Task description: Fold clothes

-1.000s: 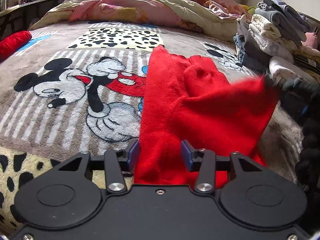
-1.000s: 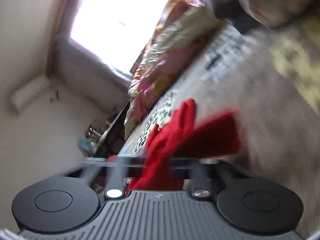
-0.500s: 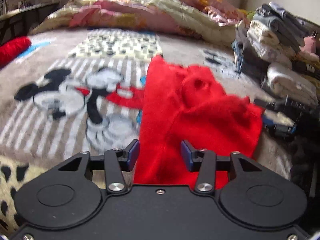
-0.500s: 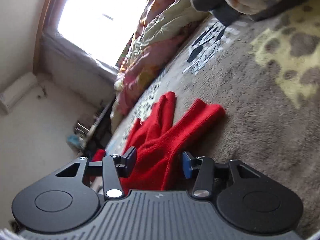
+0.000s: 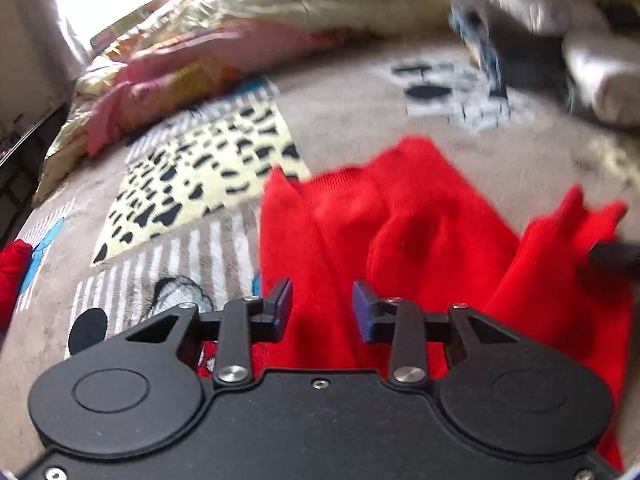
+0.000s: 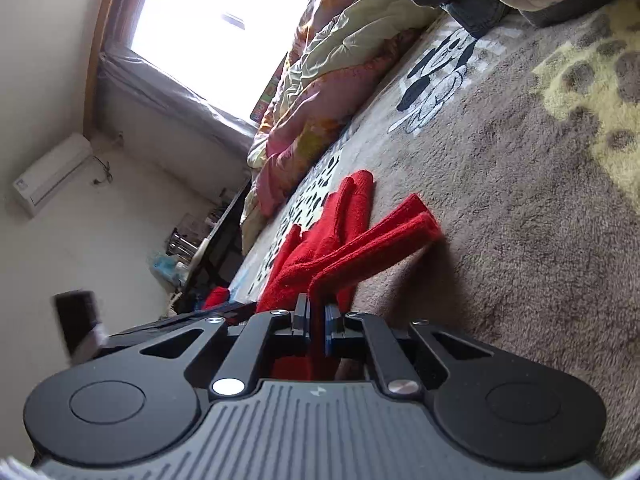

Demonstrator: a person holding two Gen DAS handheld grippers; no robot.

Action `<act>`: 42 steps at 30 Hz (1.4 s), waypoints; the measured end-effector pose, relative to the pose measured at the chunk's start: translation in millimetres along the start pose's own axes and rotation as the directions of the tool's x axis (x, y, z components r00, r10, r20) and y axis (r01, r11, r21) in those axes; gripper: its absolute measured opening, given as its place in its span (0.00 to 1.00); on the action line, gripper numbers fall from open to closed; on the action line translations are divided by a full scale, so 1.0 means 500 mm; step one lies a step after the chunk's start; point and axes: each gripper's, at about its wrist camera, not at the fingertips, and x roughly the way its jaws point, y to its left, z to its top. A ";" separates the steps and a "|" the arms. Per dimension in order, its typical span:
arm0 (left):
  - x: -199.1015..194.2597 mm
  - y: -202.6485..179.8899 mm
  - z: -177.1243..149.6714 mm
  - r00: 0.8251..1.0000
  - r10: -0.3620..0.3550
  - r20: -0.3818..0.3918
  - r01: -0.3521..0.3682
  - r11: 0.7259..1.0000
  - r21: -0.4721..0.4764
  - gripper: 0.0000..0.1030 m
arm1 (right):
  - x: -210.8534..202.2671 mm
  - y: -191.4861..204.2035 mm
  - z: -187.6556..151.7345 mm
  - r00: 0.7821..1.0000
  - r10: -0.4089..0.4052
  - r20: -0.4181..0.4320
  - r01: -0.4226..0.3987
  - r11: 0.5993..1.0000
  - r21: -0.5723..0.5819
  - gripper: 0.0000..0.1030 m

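right gripper (image 6: 317,322): fingers pressed together on a raised fold of the red knit garment (image 6: 340,236), the pinched edge lifted clear of the cartoon-print blanket (image 6: 520,208); the rest of the garment trails away across the blanket toward the crumpled floral quilt (image 6: 332,80); left gripper (image 5: 322,308): fingers apart, nothing between them, poised just above the near part of the same red knit garment (image 5: 400,232) — contact with the fabric cannot be told; left view is blurred; garment lies rumpled on the blanket beside its yellow spotted panel (image 5: 200,184); a stack of folded clothes (image 5: 568,20) sits at the far right edge; a second red item (image 5: 10,276) lies well apart at the left edge.
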 end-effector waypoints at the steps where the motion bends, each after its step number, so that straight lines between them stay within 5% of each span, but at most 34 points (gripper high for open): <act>1: 0.004 -0.002 -0.003 1.000 0.003 -0.014 -0.003 1.000 0.011 0.33 | -0.001 0.001 0.001 1.000 0.009 0.003 -0.009 1.000 -0.002 0.09; 4: 0.012 -0.008 -0.013 0.999 0.003 -0.038 -0.002 1.000 0.029 0.31 | -0.003 0.006 0.005 0.999 0.033 0.010 -0.033 0.999 -0.013 0.09; 6: 0.019 -0.010 -0.014 0.999 0.013 -0.034 -0.011 0.999 0.044 0.12 | -0.004 0.008 0.007 0.999 0.043 0.013 -0.043 0.999 -0.017 0.09; 11: -0.012 -0.014 -0.010 0.997 0.061 0.040 -0.062 0.998 0.023 0.04 | -0.012 0.013 0.011 0.997 0.068 0.037 -0.067 0.997 -0.024 0.08; 15: -0.042 -0.025 -0.011 0.995 0.046 0.084 -0.050 0.998 0.046 0.04 | -0.041 0.031 0.020 0.992 0.110 0.069 -0.108 0.994 -0.029 0.07; 20: -0.006 -0.029 -0.018 0.999 0.002 0.040 -0.005 0.998 0.058 0.11 | -0.042 0.011 0.012 0.997 0.066 0.045 -0.067 0.998 0.018 0.07; 23: -0.047 0.005 -0.027 0.994 -0.026 0.103 0.032 0.998 -0.054 0.27 | -0.042 -0.001 0.012 0.998 0.031 0.050 -0.033 0.999 0.041 0.07; 28: -0.124 0.086 -0.098 0.987 -0.027 0.156 0.066 0.966 -0.249 0.27 | -0.041 -0.007 0.015 0.998 0.037 0.052 -0.040 0.998 0.048 0.07; 32: -0.122 0.104 -0.136 0.986 -0.059 0.153 0.106 0.943 -0.315 0.25 | -0.053 -0.018 0.008 0.993 0.096 0.063 -0.103 0.986 0.131 0.06; 36: -0.087 0.092 -0.123 0.982 -0.097 0.164 0.147 0.933 -0.328 0.24 | -0.090 -0.008 0.002 0.985 0.150 0.090 -0.163 0.974 0.160 0.06; 42: -0.047 0.104 -0.045 0.976 -0.097 0.194 0.162 0.922 -0.351 0.24 | -0.073 -0.038 -0.014 0.998 0.044 0.037 -0.050 0.983 0.179 0.06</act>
